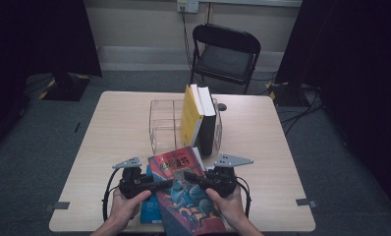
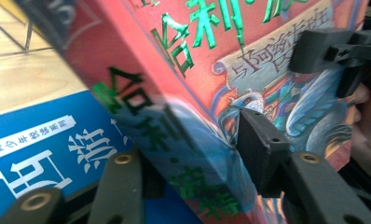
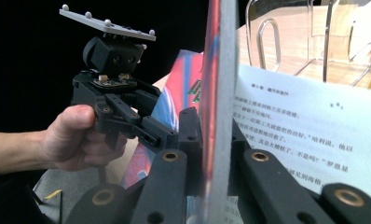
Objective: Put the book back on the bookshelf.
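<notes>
The wooden table (image 1: 262, 147) carries a clear acrylic book rack (image 1: 164, 123) at its middle, with a yellow book (image 1: 189, 118) and a black book (image 1: 208, 123) standing upright in the rack's right part. At the near edge a red illustrated book (image 1: 183, 191) is held tilted, partly over a blue book (image 1: 148, 214) lying flat on the table. The right gripper (image 1: 191, 176) is pinched tight on the red book's opened cover, printed pages showing beside it. The left gripper (image 1: 165, 184) grips the book's spine side, one jaw on the front cover, one underneath.
</notes>
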Tool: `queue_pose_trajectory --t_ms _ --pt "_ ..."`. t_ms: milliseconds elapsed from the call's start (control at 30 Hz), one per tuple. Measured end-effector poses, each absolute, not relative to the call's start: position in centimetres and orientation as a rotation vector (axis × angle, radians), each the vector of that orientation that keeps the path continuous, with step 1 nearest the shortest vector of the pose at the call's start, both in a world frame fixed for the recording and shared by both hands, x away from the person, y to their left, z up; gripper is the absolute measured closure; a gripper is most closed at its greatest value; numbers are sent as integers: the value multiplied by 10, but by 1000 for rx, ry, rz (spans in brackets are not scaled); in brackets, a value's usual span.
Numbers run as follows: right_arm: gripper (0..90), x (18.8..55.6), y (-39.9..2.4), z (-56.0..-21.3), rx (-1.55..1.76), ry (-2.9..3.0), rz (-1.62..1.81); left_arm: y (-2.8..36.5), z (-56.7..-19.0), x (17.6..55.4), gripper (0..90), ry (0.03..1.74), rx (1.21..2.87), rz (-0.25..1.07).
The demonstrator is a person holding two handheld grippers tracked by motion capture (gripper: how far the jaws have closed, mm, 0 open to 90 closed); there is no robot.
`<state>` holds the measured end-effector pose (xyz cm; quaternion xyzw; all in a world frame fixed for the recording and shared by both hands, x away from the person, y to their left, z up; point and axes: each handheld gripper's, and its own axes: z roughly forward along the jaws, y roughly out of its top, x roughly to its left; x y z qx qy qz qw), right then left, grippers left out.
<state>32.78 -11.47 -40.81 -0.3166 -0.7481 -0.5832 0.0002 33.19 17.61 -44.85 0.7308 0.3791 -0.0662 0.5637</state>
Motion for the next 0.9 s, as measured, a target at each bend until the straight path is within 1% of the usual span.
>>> queue_pose_trajectory --t_ms 133,200,300,500,567,633,733,800,833,900 --pt "836 328 -114 -406 -998 -2342 -1856 179 -442 332 613 884 1714 -151" --pt "836 328 -113 -404 -995 -2341 -1863 182 -437 334 621 853 1731 -133" --pt "836 328 -110 -398 -976 -2340 -1885 186 -428 335 636 850 1713 -115" --pt "838 331 -107 -379 -942 -2333 -1955 189 -405 339 671 820 1675 -37" --pt "839 332 -107 -372 -939 -2357 -1970 188 -397 340 692 793 1664 -1" --pt "841 333 -109 -364 -931 -2371 -2002 186 -387 340 721 759 1648 7" --pt "837 332 -116 -357 -915 -2368 -2032 179 -379 336 746 691 1670 42" --pt "808 330 -121 -359 -918 -2367 -2037 175 -378 333 746 683 1674 59" --pt "770 329 -122 -361 -928 -2371 -2038 174 -378 332 746 673 1677 60" --pt "653 326 -126 -363 -944 -2404 -2030 173 -377 330 746 672 1679 73"
